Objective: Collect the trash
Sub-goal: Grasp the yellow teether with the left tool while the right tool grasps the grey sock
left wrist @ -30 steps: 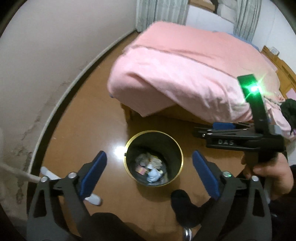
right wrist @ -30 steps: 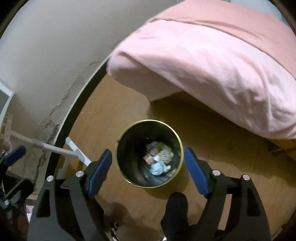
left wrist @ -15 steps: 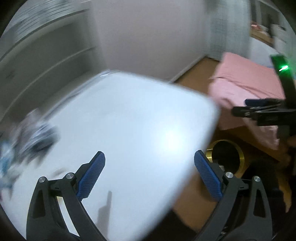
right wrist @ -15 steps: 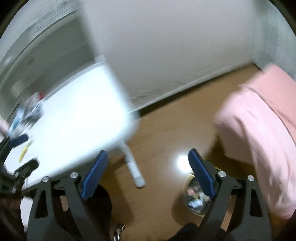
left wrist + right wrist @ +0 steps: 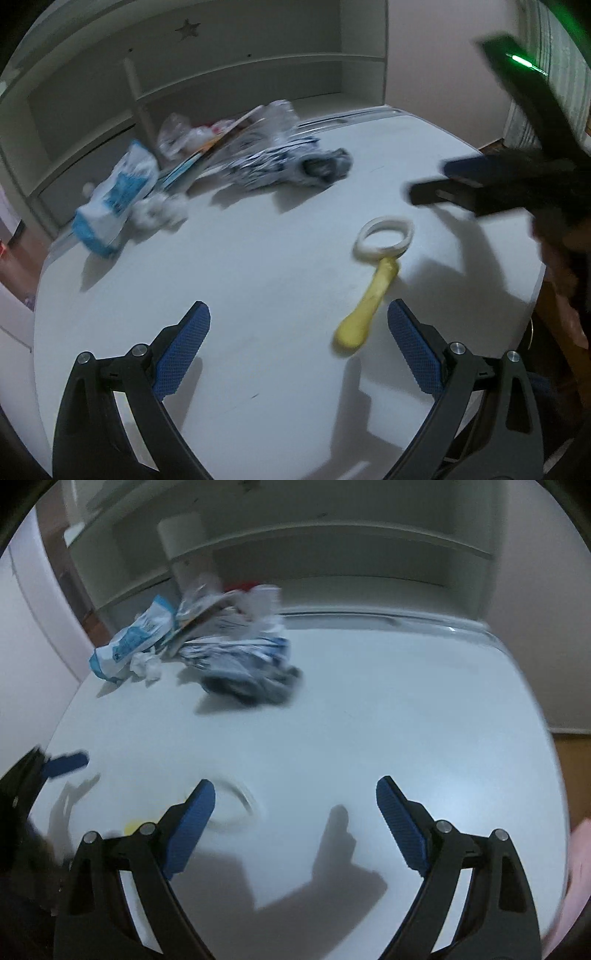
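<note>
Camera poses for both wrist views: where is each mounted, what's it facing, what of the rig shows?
Left wrist: on the left gripper, angled down at the white table; own open fingers, right gripper at right.
Right wrist: on the right gripper, angled down at the table; own open fingers, left gripper's tip at left.
Shared: the trash pile, the yellow-handled ring.

One white tabletop (image 5: 280,280). One yellow toy with a white ring (image 5: 373,280) lies on it. Behind the toy sits one pile of trash: one blue and white bag (image 5: 114,199), one dark crumpled wrapper (image 5: 291,170), one clear plastic bag (image 5: 177,136), some white tissue balls (image 5: 159,214), too blurry to count.
</note>
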Tool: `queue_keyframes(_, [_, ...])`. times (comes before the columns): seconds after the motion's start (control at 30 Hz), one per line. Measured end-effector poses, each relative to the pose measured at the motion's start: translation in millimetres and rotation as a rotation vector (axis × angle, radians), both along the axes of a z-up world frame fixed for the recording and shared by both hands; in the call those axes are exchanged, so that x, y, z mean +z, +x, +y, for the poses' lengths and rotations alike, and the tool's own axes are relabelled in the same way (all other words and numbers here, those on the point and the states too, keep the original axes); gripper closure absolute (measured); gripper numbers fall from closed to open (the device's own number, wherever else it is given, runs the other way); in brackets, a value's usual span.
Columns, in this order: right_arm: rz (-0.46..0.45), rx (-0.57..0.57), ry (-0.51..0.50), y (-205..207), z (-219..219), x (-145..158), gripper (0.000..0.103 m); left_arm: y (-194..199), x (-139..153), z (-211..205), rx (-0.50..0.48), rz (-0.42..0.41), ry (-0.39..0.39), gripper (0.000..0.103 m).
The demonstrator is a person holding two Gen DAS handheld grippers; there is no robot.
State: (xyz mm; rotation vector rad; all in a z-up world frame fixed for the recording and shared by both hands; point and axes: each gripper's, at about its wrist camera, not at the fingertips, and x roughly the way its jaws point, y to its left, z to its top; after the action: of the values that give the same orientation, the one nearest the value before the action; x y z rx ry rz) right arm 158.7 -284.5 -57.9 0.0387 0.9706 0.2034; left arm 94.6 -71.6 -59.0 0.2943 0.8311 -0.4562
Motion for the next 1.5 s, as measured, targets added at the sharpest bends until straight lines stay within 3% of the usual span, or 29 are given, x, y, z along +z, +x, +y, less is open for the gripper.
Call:
queue_keyframes(0.13, [0.044,0.027,-0.009,50.0,31.2,-8.0,0.017,4.7,-6.0,14.8,0.015,0.017,-0.009,0.009])
queue_keyframes(0.37, [0.065,0.009,-0.039,91.5,47.5,-14.9,0.018,1.8,-13.5,11.9,-0.018,0.02,0.006,0.009])
queue_keyframes(0.4, [0.066,0.004,-0.048,94.6,48.3,-15.9,0.021,1.3,-13.5,10.3,-0.022,0.017,0.007,0.009])
queue_keyframes(0.47, [0.065,0.006,-0.058,94.1,48.1,-16.4,0.045,2.1,-13.3,5.8,-0.036,0.015,0.004,0.009])
queue_keyframes(0.57, [0.061,0.013,-0.053,87.7,44.8,-14.7,0.069,3.2,-13.6,-3.0,-0.057,0.012,0.001,0.009])
queue_keyframes(0.73, [0.04,0.014,-0.055,67.6,34.0,-7.2,0.072,5.3,-16.6,-22.3,-0.107,0.018,0.001,0.01])
queue_keyframes(0.83, [0.032,0.008,-0.052,55.7,26.2,-3.0,0.072,5.4,-19.8,-35.9,-0.131,0.022,0.024,0.019])
queue_keyframes(1.03, [0.021,-0.031,-0.03,21.5,-7.0,4.6,0.072,10.1,-28.9,-50.7,-0.14,0.072,0.024,0.058])
queue_keyframes(1.1, [0.018,-0.049,-0.021,11.3,-19.7,7.2,0.072,8.3,-27.7,-54.4,-0.146,0.076,0.03,0.088])
queue_keyframes(1.37, [-0.023,-0.179,-0.017,-50.4,-91.6,25.2,0.072,-2.8,-14.1,-58.9,-0.105,0.042,0.033,0.091])
queue_keyframes(1.5, [-0.034,-0.293,-0.009,-93.5,-145.5,28.5,0.072,-9.5,3.7,-92.3,-0.135,0.018,-0.007,0.091])
